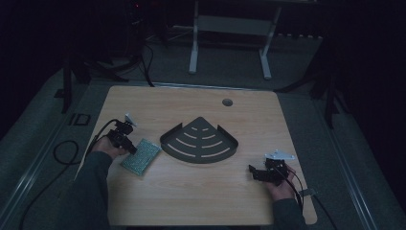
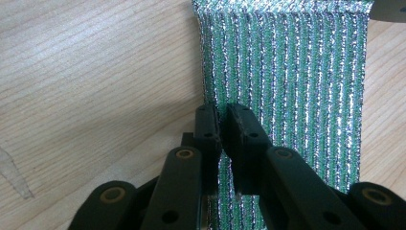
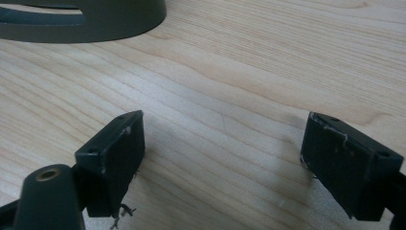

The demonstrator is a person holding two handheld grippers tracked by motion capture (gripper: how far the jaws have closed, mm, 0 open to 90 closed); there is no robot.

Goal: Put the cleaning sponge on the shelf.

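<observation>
A green and silver scouring sponge [image 1: 140,156] lies flat on the wooden table [image 1: 191,201], left of a dark fan-shaped corner rack [image 1: 198,141]. My left gripper [image 1: 125,142] sits at the sponge's near left edge. In the left gripper view its jaws are pinched on the edge of the sponge [image 2: 287,72], with the left gripper [image 2: 222,120] low over the wood. My right gripper [image 1: 258,173] rests at the table's front right, open, with bare wood between its jaws. In the right gripper view the right gripper [image 3: 222,143] points toward the rack [image 3: 95,19].
A round cable hole [image 1: 227,102] sits near the table's far edge. Cables [image 1: 62,153] trail off the left side. A white table frame [image 1: 230,38] stands on the floor beyond. The surroundings are dark.
</observation>
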